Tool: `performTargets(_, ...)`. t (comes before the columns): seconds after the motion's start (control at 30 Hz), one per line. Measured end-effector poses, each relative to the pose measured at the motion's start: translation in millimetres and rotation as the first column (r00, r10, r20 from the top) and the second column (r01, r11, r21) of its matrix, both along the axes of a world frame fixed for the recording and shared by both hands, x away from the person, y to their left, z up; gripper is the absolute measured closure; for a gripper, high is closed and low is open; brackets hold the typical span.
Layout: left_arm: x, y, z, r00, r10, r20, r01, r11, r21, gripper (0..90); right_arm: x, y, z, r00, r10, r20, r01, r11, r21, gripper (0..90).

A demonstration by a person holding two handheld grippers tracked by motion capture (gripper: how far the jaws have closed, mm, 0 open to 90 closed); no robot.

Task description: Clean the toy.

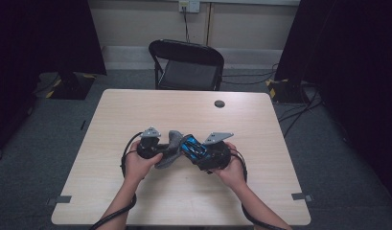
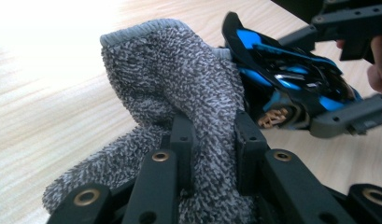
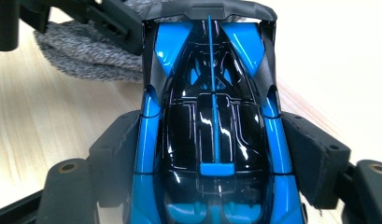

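Pale wood table (image 1: pixel 184 191), folding chair (image 1: pixel 186 64) behind. Left gripper (image 2: pixel 212 140) fingers pinch grey cloth (image 2: pixel 179 79) against blue toy car (image 3: pixel 212 121), held mid-table between right gripper (image 3: pixel 212 154) fingers. Risk: hard wiping could twist the glossy car out of its side grip.

High view: dim overall, soft and slightly grainy; dark curtains either side go to near black; table (image 1: pixel 184 191) evenly lit, faint shadows under the hands.

Left gripper view: strong overexposure top left, wood grain washed out to white. Cloth (image 2: pixel 179 79) sharp in texture; near jaws slightly soft.

Right gripper view: glare top right on the table. Car (image 3: pixel 212 126) glossy, with small white highlights on its roof; bottom edge blurred.
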State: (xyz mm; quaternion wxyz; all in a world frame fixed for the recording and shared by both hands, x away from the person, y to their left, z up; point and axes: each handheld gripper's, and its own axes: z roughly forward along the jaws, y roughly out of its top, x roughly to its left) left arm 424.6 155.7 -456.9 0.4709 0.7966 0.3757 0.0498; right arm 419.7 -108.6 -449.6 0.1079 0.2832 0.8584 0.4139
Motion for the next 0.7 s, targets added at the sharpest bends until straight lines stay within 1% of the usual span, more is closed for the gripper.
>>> performTargets(0.2, -5.0, 2.5, -1.0, 0.9998, -0.017, 0.000, 0.017, 0.9998, 0.004, 73.7, 3.3, -4.9, -1.8, 0.9997, -0.020, -0.011, 0.020, 0.9998, 0.003, 26.2)
performTargets(0.23, -5.9, 2.6, -0.8, 0.9997, -0.023, -0.002, 0.023, 0.9997, 0.011, 73.7, 3.8, -5.8, -2.0, 0.9996, -0.021, -0.017, 0.021, 0.9998, 0.006, 26.2)
performTargets(0.37, -9.5, 4.4, 0.1, 0.9991, -0.042, 0.000, 0.042, 0.9989, 0.021, 73.7, 4.9, -7.7, -2.0, 0.9995, -0.027, -0.015, 0.027, 0.9996, 0.003, 26.3)
performTargets(0.43, -10.8, 7.6, 0.4, 0.9993, -0.038, 0.002, 0.038, 0.9989, 0.028, 73.6, 5.6, -8.6, -1.4, 0.9994, -0.029, -0.016, 0.029, 0.9996, 0.003, 26.2)
performTargets(0.5, -11.8, 11.3, 0.7, 0.9996, -0.027, -0.001, 0.027, 0.9994, 0.022, 73.6, 6.4, -9.4, -1.2, 0.9993, -0.032, -0.019, 0.032, 0.9995, 0.006, 26.2)
performTargets(0.53, -11.8, 13.5, 1.1, 0.9997, -0.024, 0.006, 0.023, 0.9994, 0.025, 73.6, 6.6, -9.7, -1.1, 0.9993, -0.031, -0.020, 0.031, 0.9995, 0.008, 26.2)
performTargets(0.63, -11.3, 20.3, 3.3, 0.9999, 0.001, 0.011, -0.001, 0.9997, 0.025, 73.4, 6.0, -9.8, -1.0, 0.9994, -0.027, -0.022, 0.027, 0.9996, 0.008, 26.3)
performTargets(0.7, -7.6, 26.4, 4.5, 0.9996, 0.026, 0.009, -0.026, 0.9992, 0.031, 73.3, 3.9, -9.8, -1.7, 0.9995, -0.022, -0.025, 0.022, 0.9997, 0.009, 26.3)
